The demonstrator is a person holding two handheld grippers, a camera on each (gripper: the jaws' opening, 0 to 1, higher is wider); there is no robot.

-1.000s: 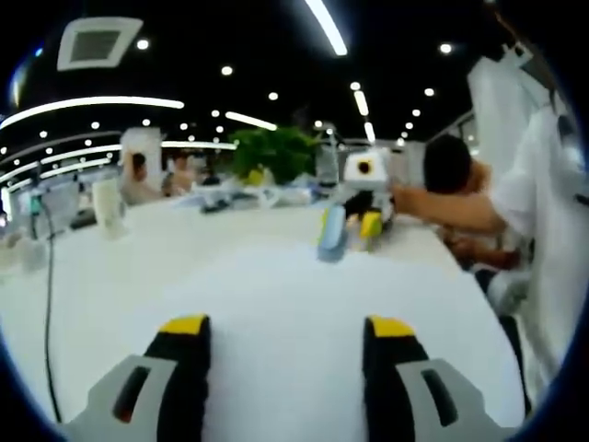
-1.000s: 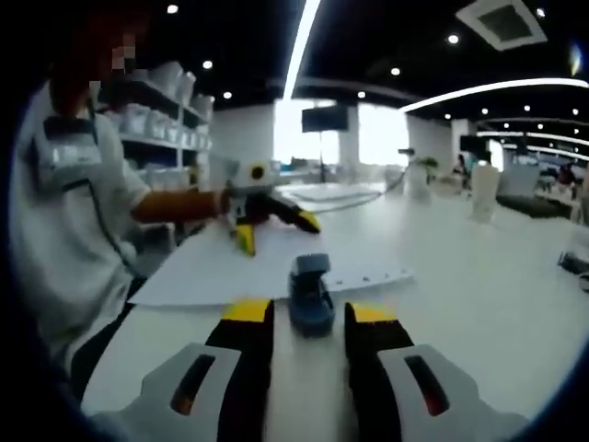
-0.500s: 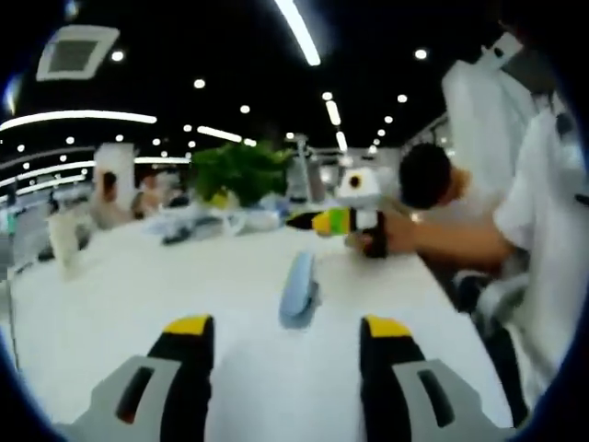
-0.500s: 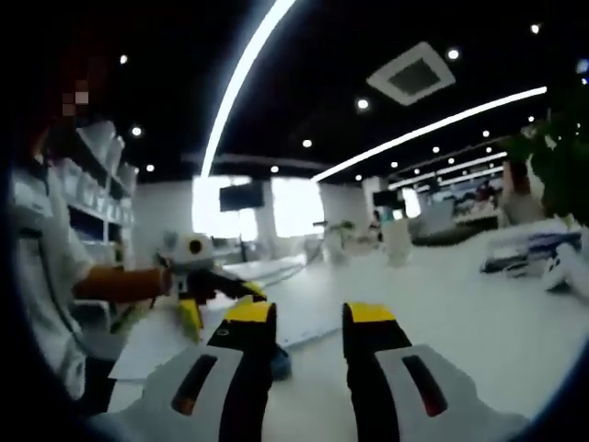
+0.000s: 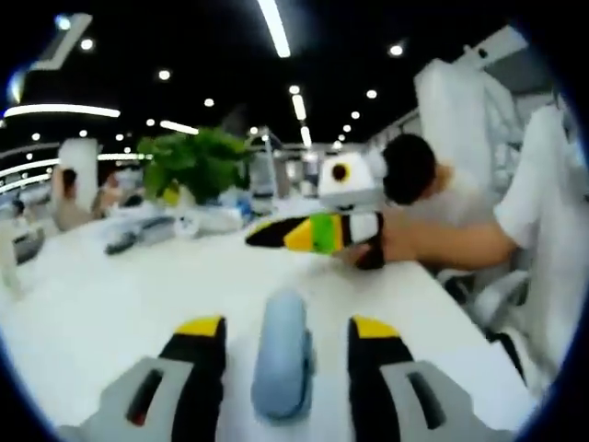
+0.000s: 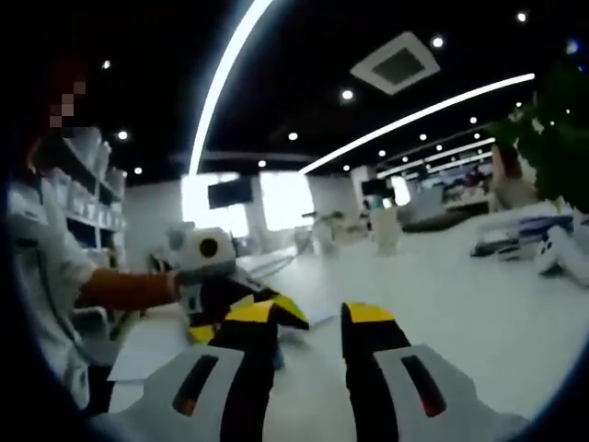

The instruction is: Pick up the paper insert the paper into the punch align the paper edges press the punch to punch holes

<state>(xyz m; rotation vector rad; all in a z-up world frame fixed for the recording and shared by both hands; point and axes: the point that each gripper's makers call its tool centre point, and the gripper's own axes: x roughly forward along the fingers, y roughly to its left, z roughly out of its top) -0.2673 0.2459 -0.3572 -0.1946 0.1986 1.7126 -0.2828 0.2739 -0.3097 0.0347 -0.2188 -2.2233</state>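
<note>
Spanning the office, a white table (image 5: 110, 304) bears a plant (image 5: 193, 161).

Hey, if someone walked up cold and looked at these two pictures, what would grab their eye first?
In the left gripper view, the pale blue punch sits on the white table between the open jaws of the left gripper. Just beyond it, the right gripper crosses from the right in a person's hand. In the right gripper view, the right gripper's open jaws point over the white paper, with the left gripper alongside.

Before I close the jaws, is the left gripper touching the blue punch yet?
Apart. The left gripper view shows the left gripper open around the blue punch, with white table visible on both sides.
</note>
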